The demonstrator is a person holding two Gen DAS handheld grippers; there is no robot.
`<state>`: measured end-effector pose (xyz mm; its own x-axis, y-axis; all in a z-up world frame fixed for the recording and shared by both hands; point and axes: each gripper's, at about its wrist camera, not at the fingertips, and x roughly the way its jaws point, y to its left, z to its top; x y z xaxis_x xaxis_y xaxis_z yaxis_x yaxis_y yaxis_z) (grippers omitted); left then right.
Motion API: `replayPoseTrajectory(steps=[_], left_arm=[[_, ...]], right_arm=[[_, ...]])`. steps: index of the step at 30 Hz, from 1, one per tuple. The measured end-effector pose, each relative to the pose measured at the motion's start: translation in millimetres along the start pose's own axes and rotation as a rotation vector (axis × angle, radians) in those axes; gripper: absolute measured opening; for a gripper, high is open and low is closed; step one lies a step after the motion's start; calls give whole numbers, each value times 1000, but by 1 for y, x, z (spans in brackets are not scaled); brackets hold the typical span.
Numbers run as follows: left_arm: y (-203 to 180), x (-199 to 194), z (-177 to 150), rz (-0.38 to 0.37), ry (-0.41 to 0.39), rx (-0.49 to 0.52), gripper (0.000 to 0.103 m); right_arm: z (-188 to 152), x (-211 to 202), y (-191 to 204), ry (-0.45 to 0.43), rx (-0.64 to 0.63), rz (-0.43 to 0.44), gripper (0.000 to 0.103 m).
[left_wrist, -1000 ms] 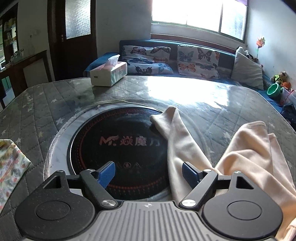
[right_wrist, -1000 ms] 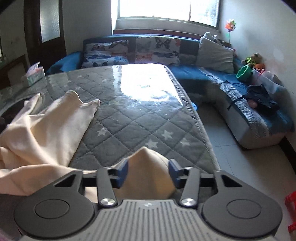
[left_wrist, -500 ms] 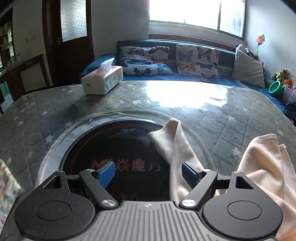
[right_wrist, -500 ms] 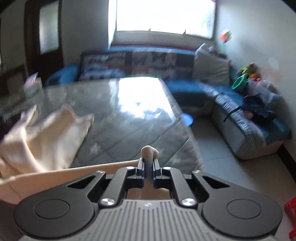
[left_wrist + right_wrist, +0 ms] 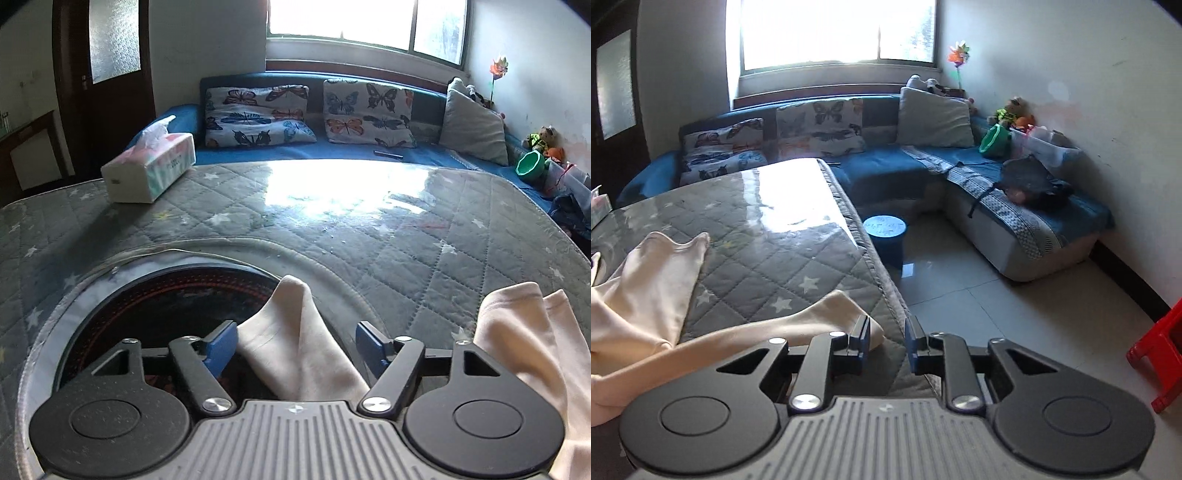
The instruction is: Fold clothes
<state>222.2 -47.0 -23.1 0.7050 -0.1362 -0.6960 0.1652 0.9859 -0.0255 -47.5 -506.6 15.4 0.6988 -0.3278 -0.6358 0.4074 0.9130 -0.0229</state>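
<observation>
Cream garment spread on the quilted tabletop, one sleeve framed by the left tool, both tools holding nothing.

The left tool (image 5: 295,345) has just been closing, yet its blue pads stand clear on either side of a sleeve end (image 5: 295,332) of the cream garment (image 5: 646,295), which lies over the dark round plate (image 5: 166,295) set into the tabletop (image 5: 369,229). The right tool (image 5: 886,341) has just parted slightly; its narrow gap is empty, and the other sleeve (image 5: 820,317) lies just left of its left finger, perhaps touching it, near the tabletop's edge. A tissue box (image 5: 149,168) stands well apart at the far left.
</observation>
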Motion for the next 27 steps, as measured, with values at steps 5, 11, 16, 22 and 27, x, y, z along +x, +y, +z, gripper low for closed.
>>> replayPoseTrajectory(steps=[5,11,16,22,27], left_arm=[[3,12,1,-7,31,-15,28],[16,-7,-5,5,-27,-49,2],[41,-49,-15,42,-100,-117,2],[74,-99,-33,77,-153,-195,2],[96,-130,-52,118,-176,-229,2]], right_arm=[[8,4,21,-10,-61,79,28],[14,14,66,-1,-178,217,36],[17,17,95,-1,-254,291,41],[12,22,125,38,-350,388,47],[-5,22,147,108,-494,428,47]])
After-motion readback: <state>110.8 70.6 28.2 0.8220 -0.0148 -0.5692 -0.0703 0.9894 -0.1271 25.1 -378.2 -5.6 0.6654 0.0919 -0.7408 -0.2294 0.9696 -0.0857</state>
